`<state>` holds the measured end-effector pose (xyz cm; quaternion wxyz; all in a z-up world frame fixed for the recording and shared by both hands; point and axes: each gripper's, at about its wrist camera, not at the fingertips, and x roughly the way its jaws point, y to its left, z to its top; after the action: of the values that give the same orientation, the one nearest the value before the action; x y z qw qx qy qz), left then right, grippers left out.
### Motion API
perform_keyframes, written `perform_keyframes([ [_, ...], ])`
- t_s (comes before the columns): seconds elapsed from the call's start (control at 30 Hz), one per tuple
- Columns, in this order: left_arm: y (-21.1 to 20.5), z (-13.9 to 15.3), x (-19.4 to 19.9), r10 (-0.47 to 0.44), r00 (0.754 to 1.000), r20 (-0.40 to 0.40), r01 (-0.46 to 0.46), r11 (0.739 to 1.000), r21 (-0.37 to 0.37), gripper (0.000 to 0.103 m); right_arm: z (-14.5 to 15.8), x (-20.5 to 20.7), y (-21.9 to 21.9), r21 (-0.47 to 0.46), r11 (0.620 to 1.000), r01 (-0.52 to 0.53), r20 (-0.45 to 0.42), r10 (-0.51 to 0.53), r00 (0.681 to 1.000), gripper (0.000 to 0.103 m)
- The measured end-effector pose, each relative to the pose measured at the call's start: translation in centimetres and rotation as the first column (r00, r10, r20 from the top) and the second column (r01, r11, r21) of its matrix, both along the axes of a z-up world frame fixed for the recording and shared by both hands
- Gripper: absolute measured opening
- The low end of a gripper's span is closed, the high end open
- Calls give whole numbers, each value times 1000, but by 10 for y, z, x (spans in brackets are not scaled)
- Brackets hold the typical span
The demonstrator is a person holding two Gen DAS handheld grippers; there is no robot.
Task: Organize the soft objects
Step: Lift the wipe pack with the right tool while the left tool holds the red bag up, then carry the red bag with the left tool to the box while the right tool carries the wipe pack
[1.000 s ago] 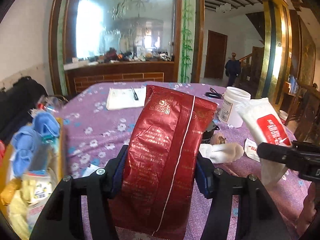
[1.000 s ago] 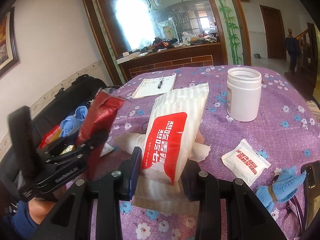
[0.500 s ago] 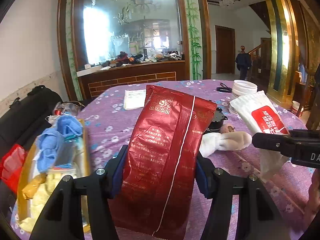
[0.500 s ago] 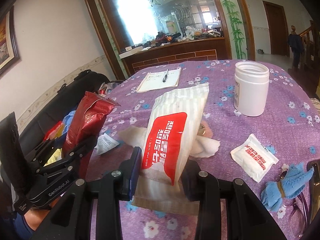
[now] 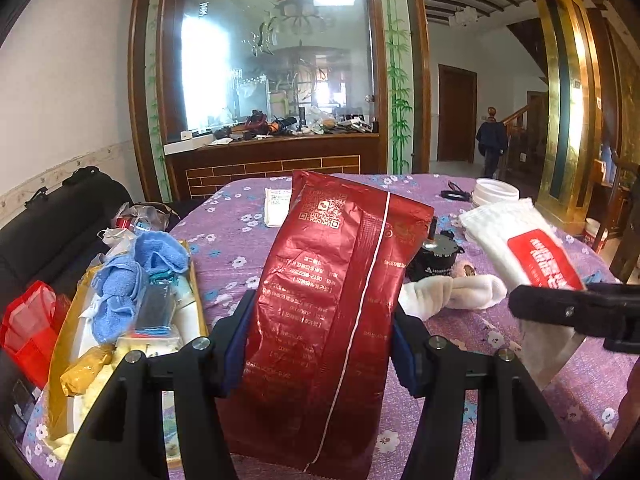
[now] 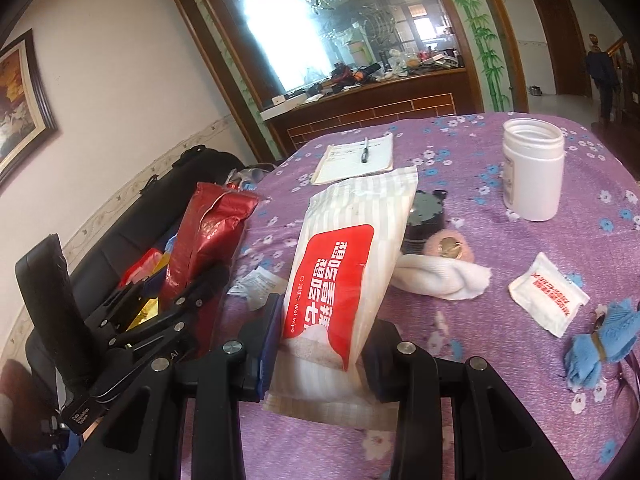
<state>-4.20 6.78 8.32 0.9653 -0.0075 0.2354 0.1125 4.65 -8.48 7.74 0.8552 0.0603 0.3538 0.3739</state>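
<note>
My left gripper (image 5: 320,344) is shut on a tall red foil pouch (image 5: 336,280), which stands upright between the blue pads above the purple flowered tablecloth (image 5: 232,248). My right gripper (image 6: 326,344) is shut on a white wet-wipe pack with a red label (image 6: 344,264), also held upright. In the right wrist view the left gripper (image 6: 180,304) and the red pouch (image 6: 208,236) are at the left. In the left wrist view the wet-wipe pack (image 5: 520,240) is at the right. A gold box (image 5: 64,344) with a blue cloth (image 5: 132,272) and other soft items lies left of the pouch.
On the table lie a white sock (image 6: 436,276), a pink puff (image 6: 448,246), a black round object (image 6: 424,216), a white jar (image 6: 532,168), a small white sachet (image 6: 548,296), a blue cloth bundle (image 6: 600,340) and a notepad with a pen (image 6: 352,156). A black sofa (image 5: 60,224) borders the table's left edge.
Both grippers have shifted left with their packs still held. The gold box shows more fully in the left wrist view, and the white jar has slid right in the right wrist view.
</note>
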Motion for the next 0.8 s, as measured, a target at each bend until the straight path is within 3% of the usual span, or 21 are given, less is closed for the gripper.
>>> perform_keyframes([
  [0.43,42,20,-32,60,996,63,-56,996,-67,59,13,-15,57,2,996,-94,7,94,996,40],
  [0.8,116,19,-62,219,973,73,-208,968,-140,60,16,-24,126,10,979,-204,-11,204,979,40],
])
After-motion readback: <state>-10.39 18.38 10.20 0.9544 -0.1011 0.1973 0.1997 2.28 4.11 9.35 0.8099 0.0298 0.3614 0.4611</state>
